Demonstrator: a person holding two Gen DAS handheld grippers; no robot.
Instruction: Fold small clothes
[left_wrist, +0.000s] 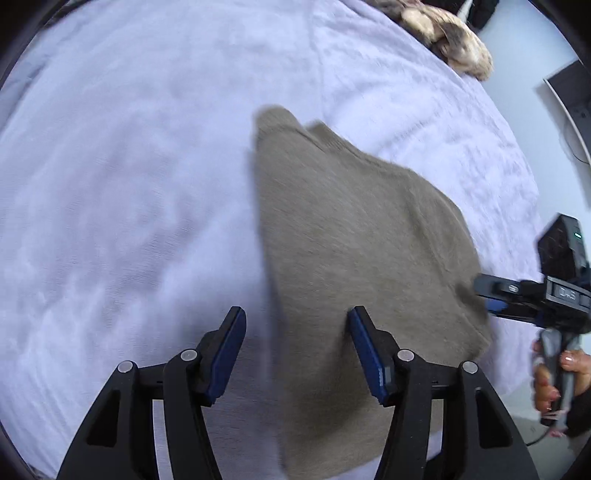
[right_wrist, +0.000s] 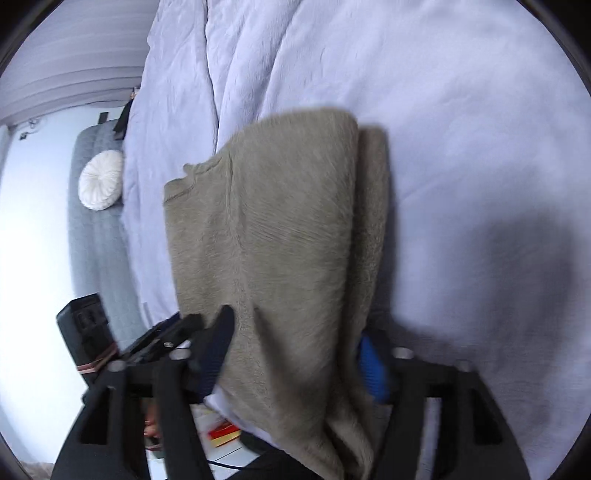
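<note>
Both claws stand wide, empty: left gripper (left_wrist: 295, 332) straddles the folded taupe sweater's (left_wrist: 354, 236) edge on the white bedspread (left_wrist: 129, 184); right gripper (right_wrist: 295, 343) likewise. Best regrip both near corners evenly.

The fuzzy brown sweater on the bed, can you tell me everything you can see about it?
The sweater is a taupe, fuzzy knit with fine ribs. It lies folded lengthwise on the pale lavender bedcover, one layer doubled over another, so a narrow strip shows along its far side. A curved neckline edge shows at one corner, and its near end hangs over the bed's edge. The left claw is open above it, gripping nothing. The right claw is open, with the cloth between its fingers.
</note>
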